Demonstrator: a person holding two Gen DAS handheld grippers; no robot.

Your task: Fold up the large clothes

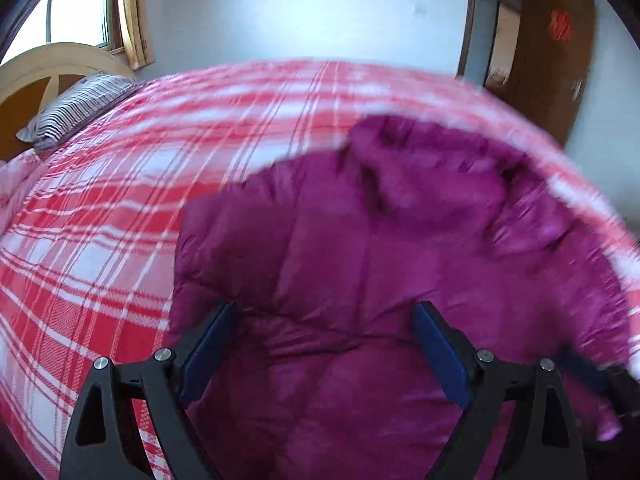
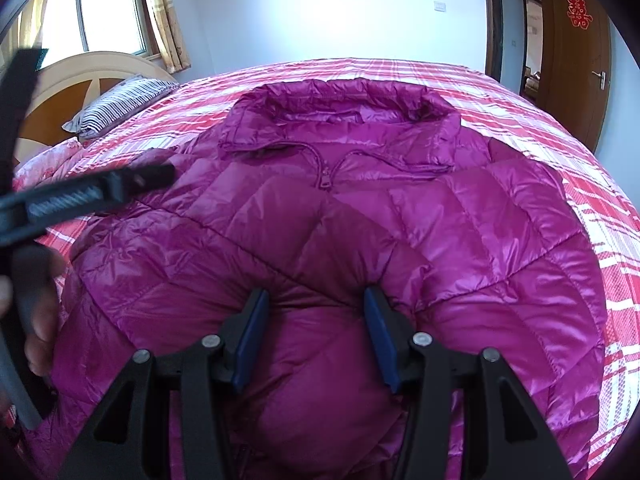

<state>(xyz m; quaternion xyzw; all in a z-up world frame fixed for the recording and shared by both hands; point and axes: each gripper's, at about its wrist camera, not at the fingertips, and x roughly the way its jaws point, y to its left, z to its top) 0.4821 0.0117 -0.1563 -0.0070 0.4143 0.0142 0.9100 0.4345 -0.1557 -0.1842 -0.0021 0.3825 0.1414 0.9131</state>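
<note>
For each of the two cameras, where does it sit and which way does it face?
Left wrist: on the left hand-held gripper, facing down over the purple jacket; own jaws wide apart.
Right wrist: on the right hand-held gripper, jaws pinching a jacket fold; a hand with the left tool shows.
Shared: jacket, plaid bedspread, striped pillow, door.
</note>
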